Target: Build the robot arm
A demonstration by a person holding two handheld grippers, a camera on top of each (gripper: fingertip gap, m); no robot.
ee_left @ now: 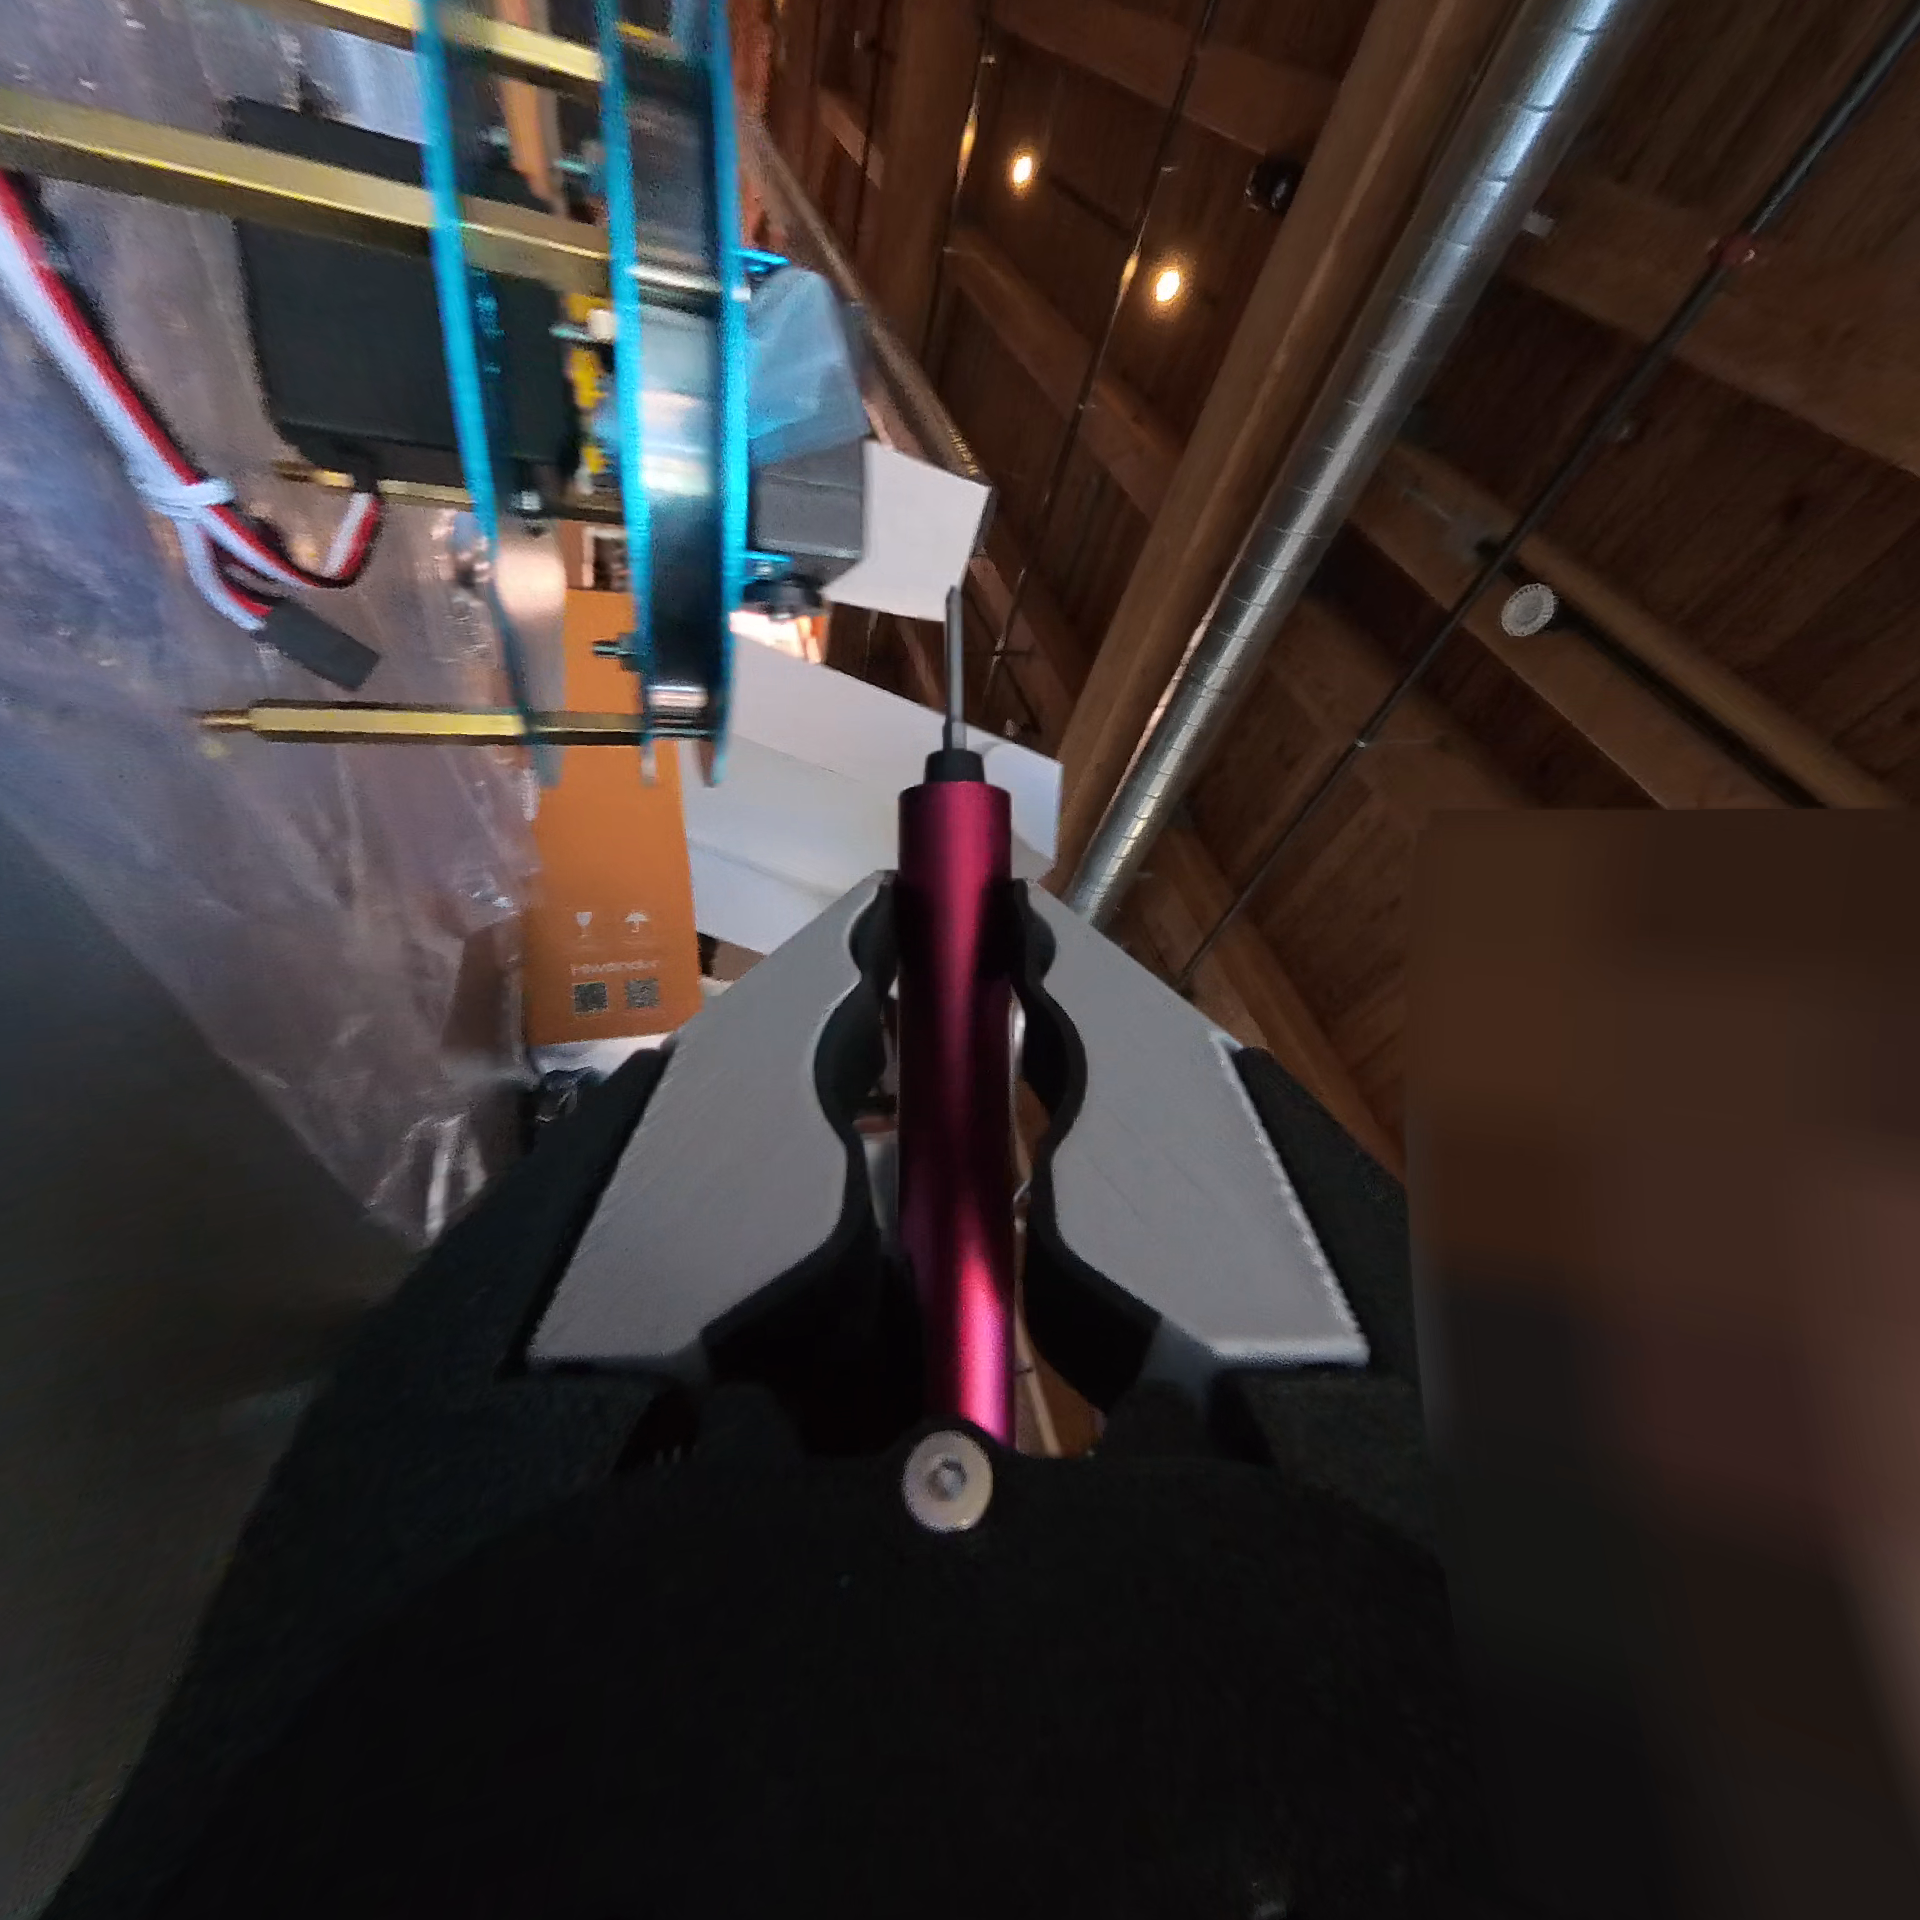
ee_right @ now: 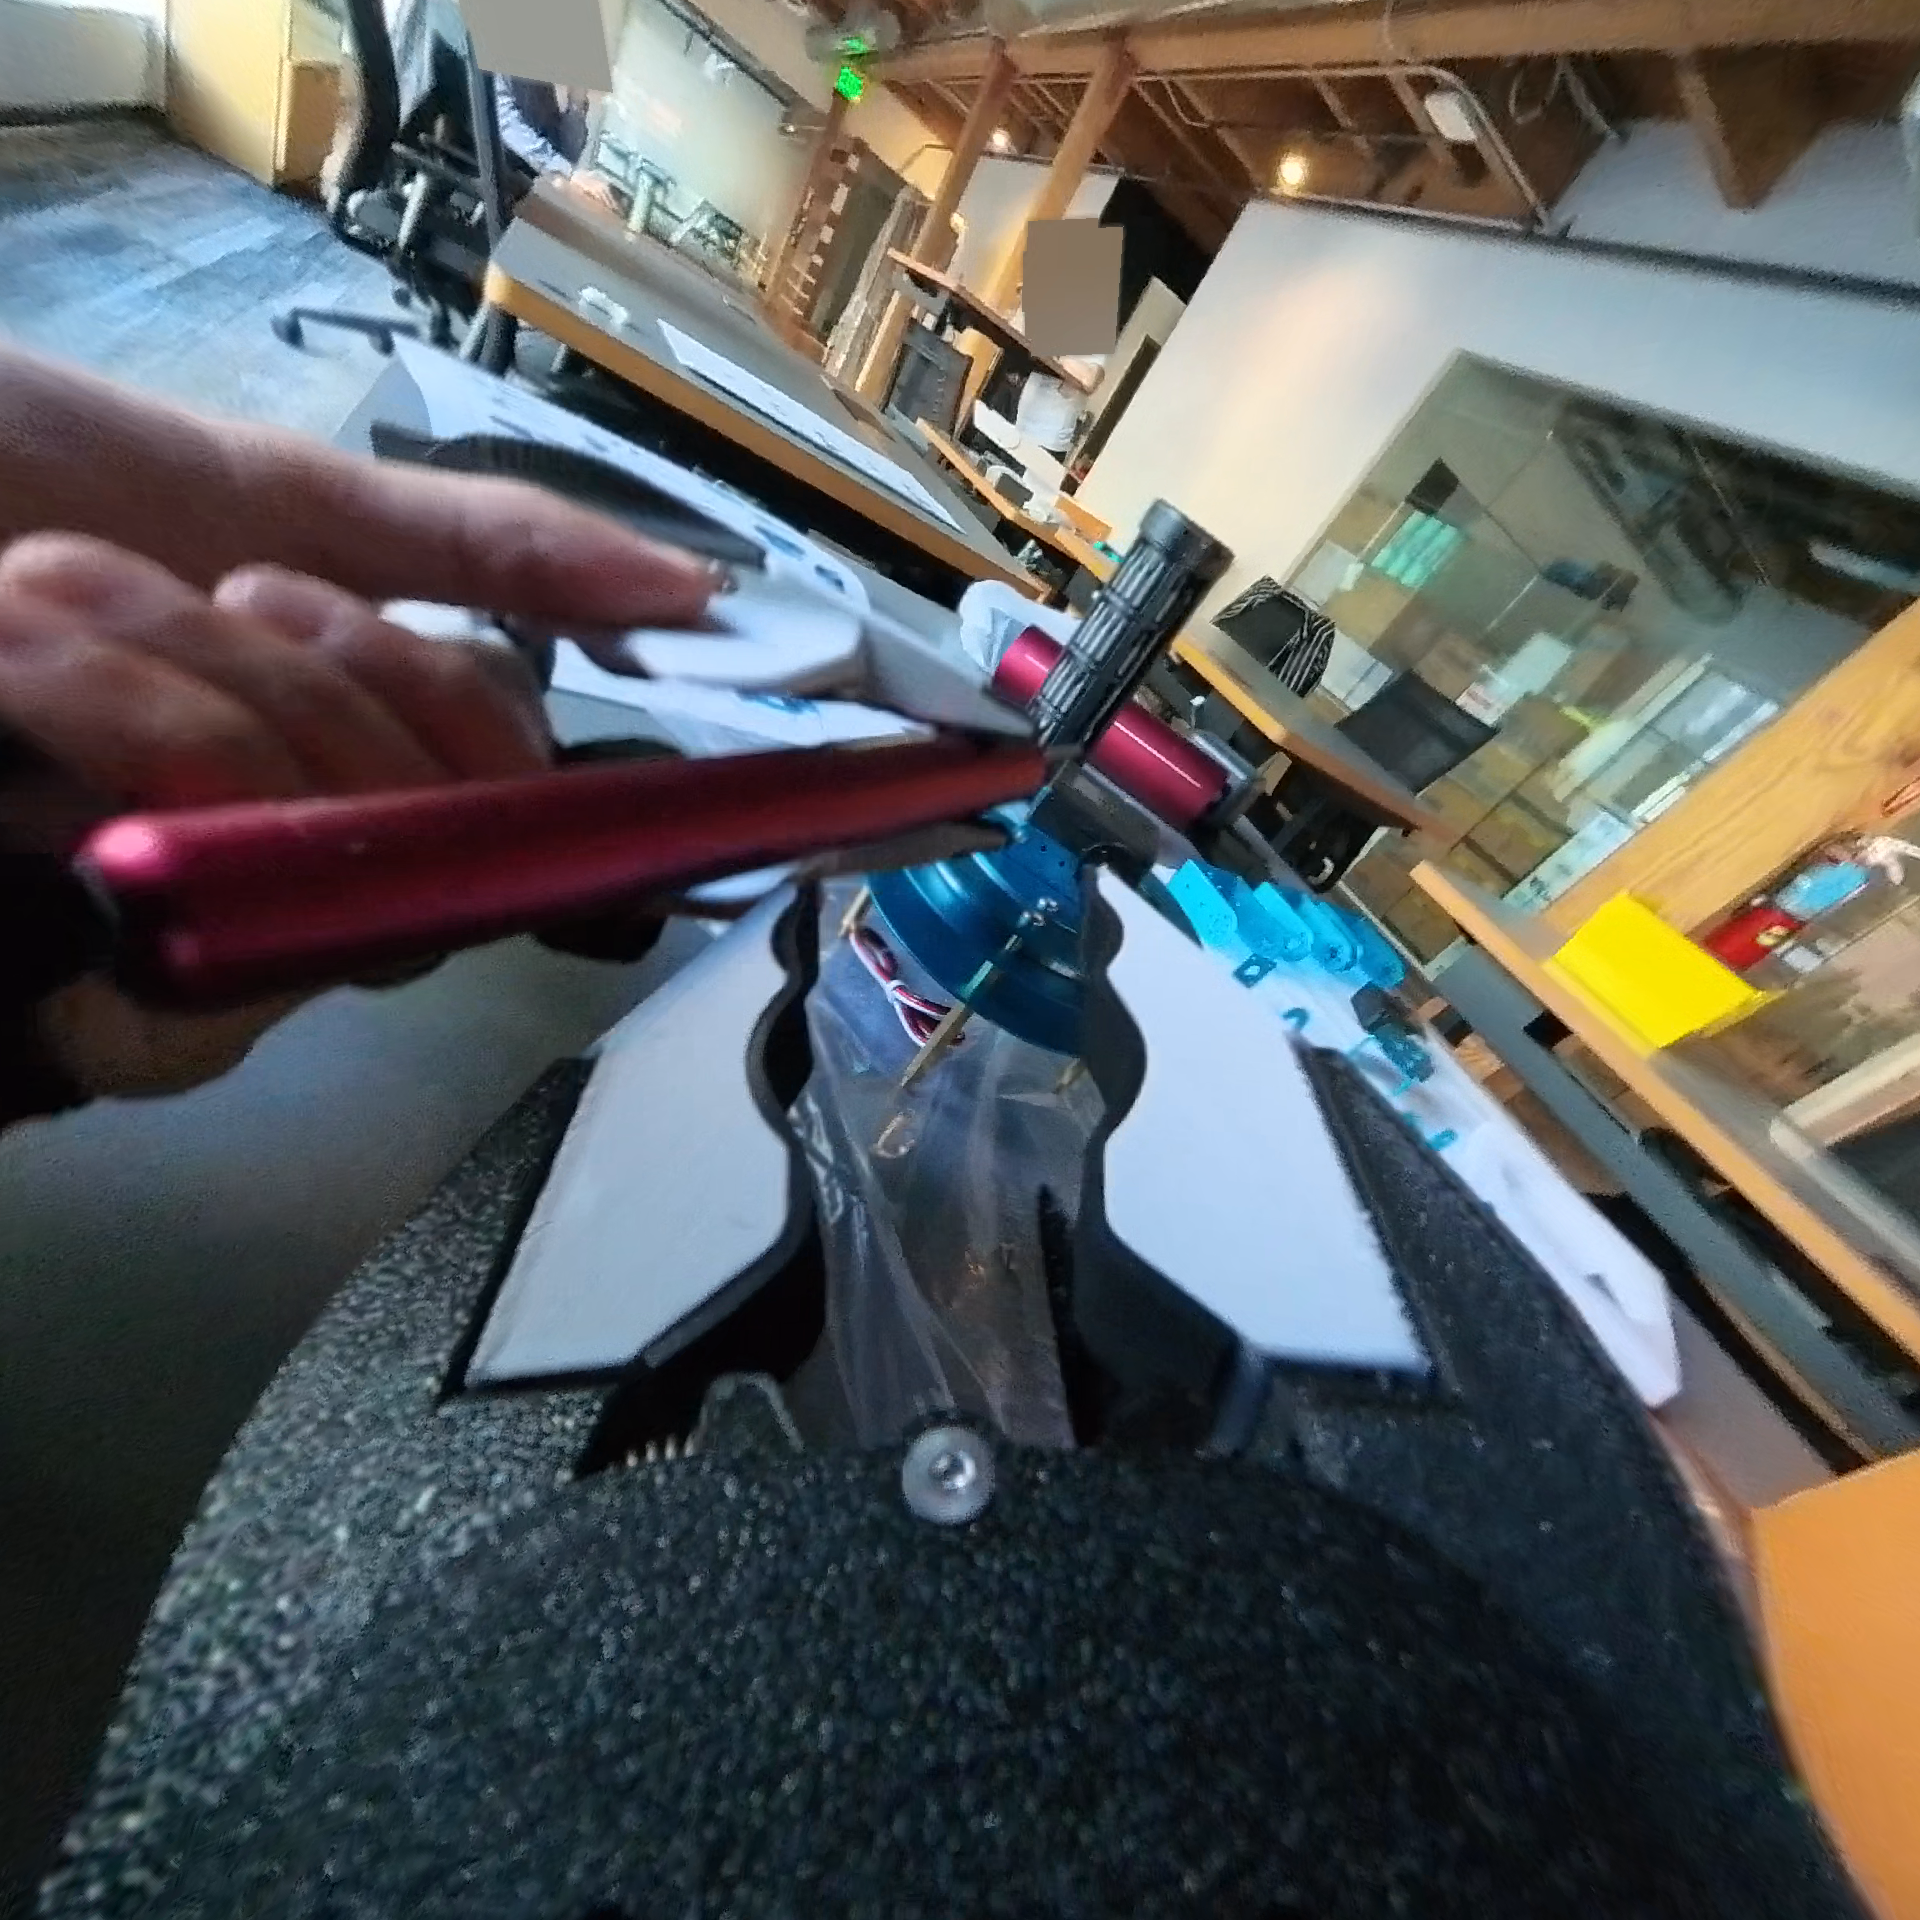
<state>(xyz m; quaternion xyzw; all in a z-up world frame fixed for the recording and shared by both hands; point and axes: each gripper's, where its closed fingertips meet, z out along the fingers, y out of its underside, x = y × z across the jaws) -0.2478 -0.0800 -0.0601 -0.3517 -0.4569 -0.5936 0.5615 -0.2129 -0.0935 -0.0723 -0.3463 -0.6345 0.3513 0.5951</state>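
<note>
Two grippers around a blue metal assembly.
Left gripper clamped on magenta screwdriver, bit raised just right of the assembly; right gripper fingers apart, straddling the assembly above clear plastic bag.

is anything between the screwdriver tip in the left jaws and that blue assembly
Nothing visible. In the left wrist view the red screwdriver, clamped in the left gripper, has open air between its bit and the blue assembly up to its left.
</note>
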